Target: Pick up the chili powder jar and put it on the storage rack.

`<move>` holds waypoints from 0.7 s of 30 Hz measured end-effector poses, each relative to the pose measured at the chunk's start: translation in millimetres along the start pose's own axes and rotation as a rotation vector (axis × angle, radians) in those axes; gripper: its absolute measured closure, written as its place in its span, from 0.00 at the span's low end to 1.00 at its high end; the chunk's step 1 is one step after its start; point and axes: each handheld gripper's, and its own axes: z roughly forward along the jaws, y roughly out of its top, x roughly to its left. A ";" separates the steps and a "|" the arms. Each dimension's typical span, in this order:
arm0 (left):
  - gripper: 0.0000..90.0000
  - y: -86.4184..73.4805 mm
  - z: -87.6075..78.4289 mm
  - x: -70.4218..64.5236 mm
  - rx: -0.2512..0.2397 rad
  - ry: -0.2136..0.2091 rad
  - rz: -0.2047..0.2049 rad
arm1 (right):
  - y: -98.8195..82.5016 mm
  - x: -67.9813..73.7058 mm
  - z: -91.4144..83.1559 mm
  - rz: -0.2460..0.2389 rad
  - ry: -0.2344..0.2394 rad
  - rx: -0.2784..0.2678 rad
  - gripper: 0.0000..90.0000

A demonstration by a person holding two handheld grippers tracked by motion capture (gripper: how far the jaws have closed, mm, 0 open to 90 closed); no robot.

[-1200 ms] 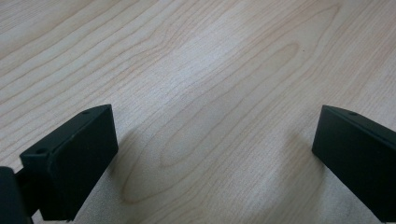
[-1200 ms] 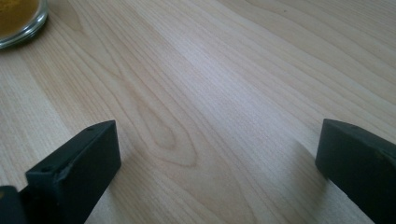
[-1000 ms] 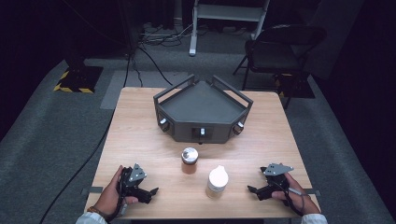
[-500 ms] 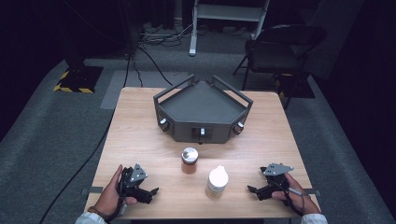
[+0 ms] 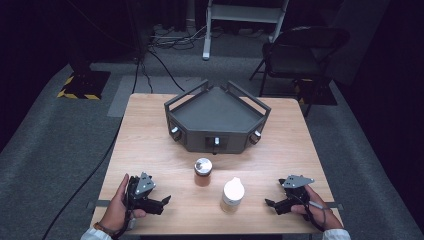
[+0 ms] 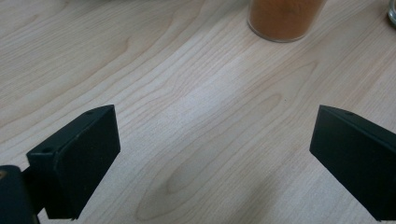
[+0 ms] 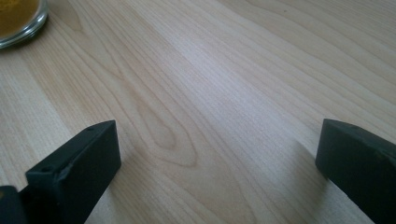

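A small jar [image 5: 203, 171] with a silver lid and orange contents stands at the table's middle front. A bottle [image 5: 232, 195] with a white cap stands just right of it and nearer me. My left gripper [image 5: 161, 204] rests at the front left, open and empty, its jaws pointing right toward the jar. In the left gripper view [image 6: 212, 126] the orange jar's base [image 6: 285, 18] lies ahead, beyond the jaws. My right gripper [image 5: 274, 206] rests at the front right, open and empty, pointing left. The right gripper view [image 7: 217, 135] has a glass base [image 7: 18, 21] with yellowish contents at top left.
A dark grey, angular tray-like device [image 5: 215, 117] with raised rails and knobs occupies the back middle of the wooden table [image 5: 150, 150]. A folding chair [image 5: 300, 50] and cables on the floor lie beyond the table.
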 end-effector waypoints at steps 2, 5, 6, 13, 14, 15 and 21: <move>0.02 0.5 -0.8 -1.2 -0.003 0.004 -0.001 | 0.0 0.0 0.0 0.000 0.000 0.000 0.00; 0.02 1.7 -2.0 -2.4 -0.008 0.007 0.004 | 0.0 0.0 0.0 0.000 0.000 0.000 0.00; 0.02 2.1 -2.2 -3.1 -0.009 0.009 0.005 | 0.0 0.0 0.0 0.000 0.000 0.000 0.00; 0.02 4.1 -5.3 -7.1 -0.036 0.040 -0.001 | 0.0 0.0 0.0 0.000 0.000 0.000 0.00; 0.02 4.9 -5.0 -7.3 -0.038 0.042 0.001 | 0.0 0.0 0.0 0.000 0.000 0.000 0.00; 0.02 5.5 -4.6 -8.1 -0.038 0.046 0.000 | 0.0 0.0 0.0 0.000 0.000 0.000 0.00; 0.02 11.9 -2.1 -9.5 -0.018 0.045 0.027 | 0.0 0.0 0.0 0.000 0.000 0.000 0.00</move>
